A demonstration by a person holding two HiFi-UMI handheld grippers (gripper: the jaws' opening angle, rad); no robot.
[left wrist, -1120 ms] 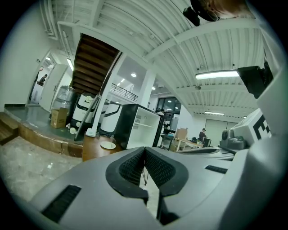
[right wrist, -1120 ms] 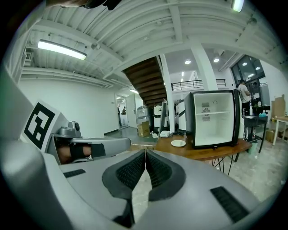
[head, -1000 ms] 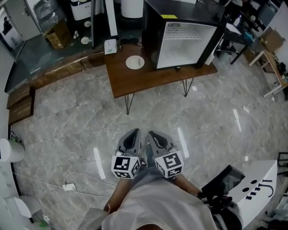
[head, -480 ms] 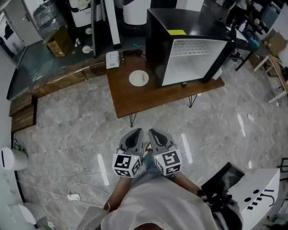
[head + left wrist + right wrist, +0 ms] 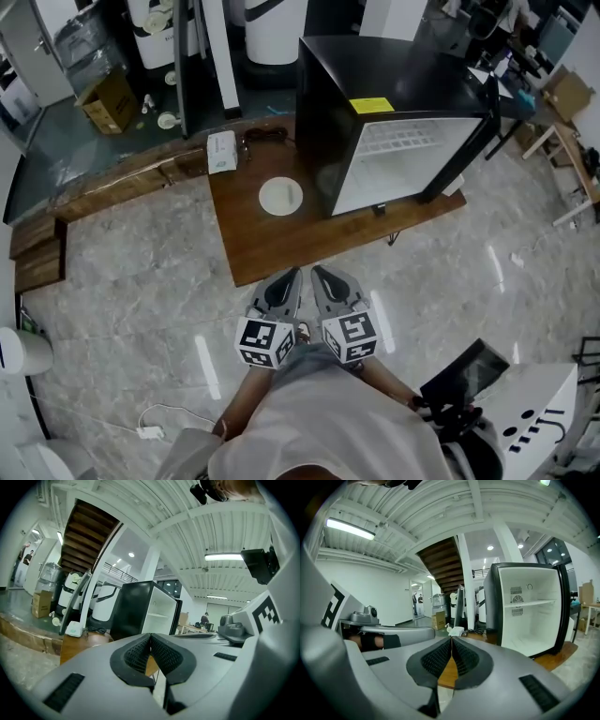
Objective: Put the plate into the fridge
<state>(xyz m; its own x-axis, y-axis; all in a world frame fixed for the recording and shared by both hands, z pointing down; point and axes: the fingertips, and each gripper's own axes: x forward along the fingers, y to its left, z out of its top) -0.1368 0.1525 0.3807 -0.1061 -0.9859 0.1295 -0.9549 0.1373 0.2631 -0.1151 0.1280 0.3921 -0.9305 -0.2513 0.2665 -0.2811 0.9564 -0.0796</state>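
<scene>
yellow label on fridge top, its print too small to read

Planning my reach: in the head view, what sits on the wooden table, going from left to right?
Small white box → white plate → open black fridge.

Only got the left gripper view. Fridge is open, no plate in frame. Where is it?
Observer: Head view has the plate on the wooden table, next to the fridge, by its closed side wall.
Operator: Right gripper carrying anything?
Observer: No. The right gripper has its jaws shut with nothing between them.
Operator: Room inside the fridge?
Observer: Right gripper view shows one shelf, with nothing on it or below it.
</scene>
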